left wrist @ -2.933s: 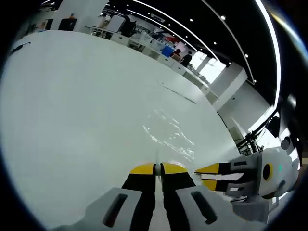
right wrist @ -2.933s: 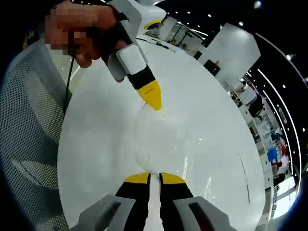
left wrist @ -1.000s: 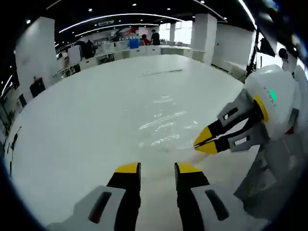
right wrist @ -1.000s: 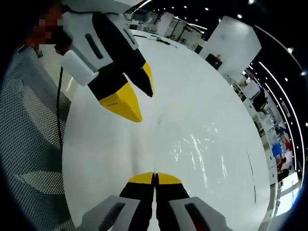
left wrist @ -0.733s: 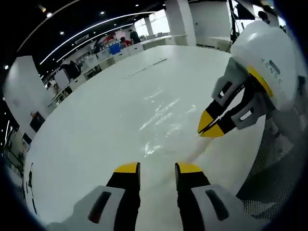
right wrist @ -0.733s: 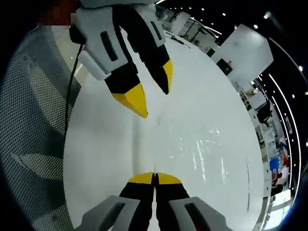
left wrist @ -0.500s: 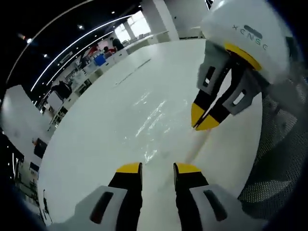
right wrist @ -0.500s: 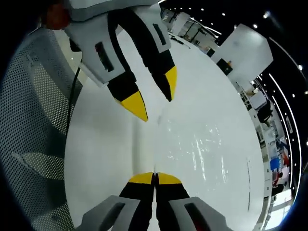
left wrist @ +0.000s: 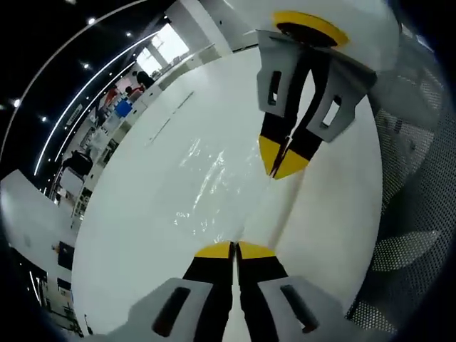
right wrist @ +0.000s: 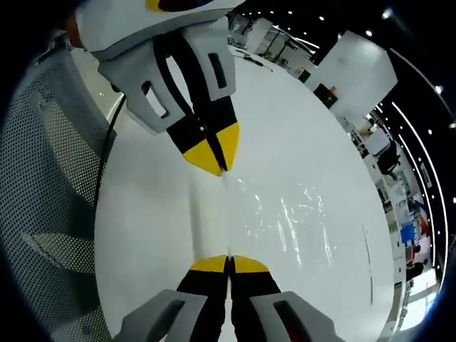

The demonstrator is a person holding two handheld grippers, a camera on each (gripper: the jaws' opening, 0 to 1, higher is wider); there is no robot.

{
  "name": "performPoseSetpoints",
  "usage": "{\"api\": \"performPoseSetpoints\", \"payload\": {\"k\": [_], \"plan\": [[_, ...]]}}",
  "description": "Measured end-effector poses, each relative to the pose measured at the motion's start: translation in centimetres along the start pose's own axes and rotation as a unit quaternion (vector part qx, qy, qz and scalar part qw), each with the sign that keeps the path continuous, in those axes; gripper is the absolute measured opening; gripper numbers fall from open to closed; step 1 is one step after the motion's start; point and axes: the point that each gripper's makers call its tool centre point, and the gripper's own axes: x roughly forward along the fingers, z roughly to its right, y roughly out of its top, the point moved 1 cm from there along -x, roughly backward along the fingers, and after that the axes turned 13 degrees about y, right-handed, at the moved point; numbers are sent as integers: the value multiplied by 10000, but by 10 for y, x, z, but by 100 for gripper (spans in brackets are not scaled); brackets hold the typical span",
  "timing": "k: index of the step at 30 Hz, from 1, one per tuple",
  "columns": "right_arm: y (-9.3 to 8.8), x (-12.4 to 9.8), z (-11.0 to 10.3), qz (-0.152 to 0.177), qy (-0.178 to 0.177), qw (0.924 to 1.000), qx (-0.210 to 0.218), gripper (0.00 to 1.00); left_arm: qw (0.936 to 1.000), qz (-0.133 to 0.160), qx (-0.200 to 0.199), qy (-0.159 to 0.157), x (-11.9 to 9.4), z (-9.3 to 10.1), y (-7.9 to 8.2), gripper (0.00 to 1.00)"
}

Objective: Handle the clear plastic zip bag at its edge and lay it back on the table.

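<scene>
- Yellow tips of the left claw (left wrist: 234, 251) meet at the lower centre of the left gripper view, jaws together on the near edge of the clear plastic zip bag (left wrist: 214, 187).
- Yellow tips of the right claw (right wrist: 229, 264) sit at the bottom centre of the right gripper view, likewise pressed together on a bag edge (right wrist: 210, 214) that runs up the frame as a pale strip.
- Opposite each, the other claw comes down from the top of the frame: the right one in the left gripper view (left wrist: 283, 164), the left one in the right gripper view (right wrist: 214, 160), each pinched at the far end of the same strip.
- Beyond the strip, the film spreads over the white tabletop (left wrist: 128, 235), thin, glossy and crinkled, showing mostly as streaks of glare.
- Perforated grey mesh (right wrist: 50, 178), probably a chair, fills the frame's left side there.
- Judged risks: the slick film could slip from either pinch if the edge is pulled taut; uneven lowering may fold or twist the limp sheet; and letting one claw go first could leave it bunched near the tabletop's rim.
</scene>
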Motion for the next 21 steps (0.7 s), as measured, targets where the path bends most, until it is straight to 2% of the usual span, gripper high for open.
{"api": "performPoseSetpoints", "payload": {"k": [3, 6, 8, 11, 17, 21], "plan": [[1, -1, -2, 138, -24, 9998, 171, 0, 9999, -7, -86, -51, -2, 2, -1, 0], [10, -1, -2, 597, 32, 9967, 545, 6, 9999, -7, -88, -76, -4, 2, -4, 0], [8, -3, 0, 528, 29, 9967, 612, 7, 9999, 0, -103, -89, -6, 2, -4, 0], [13, -5, 3, 710, 52, 9944, 781, 9, 9999, -14, -125, -116, -6, 3, -6, 0], [37, -10, 3, 1055, 156, 9937, 353, 10, 9999, 54, -39, -119, -7, 2, -1, 0], [49, -8, 0, 1064, 233, 9940, -40, 10, 9997, 161, 100, -151, -7, 3, 5, 0]]}}
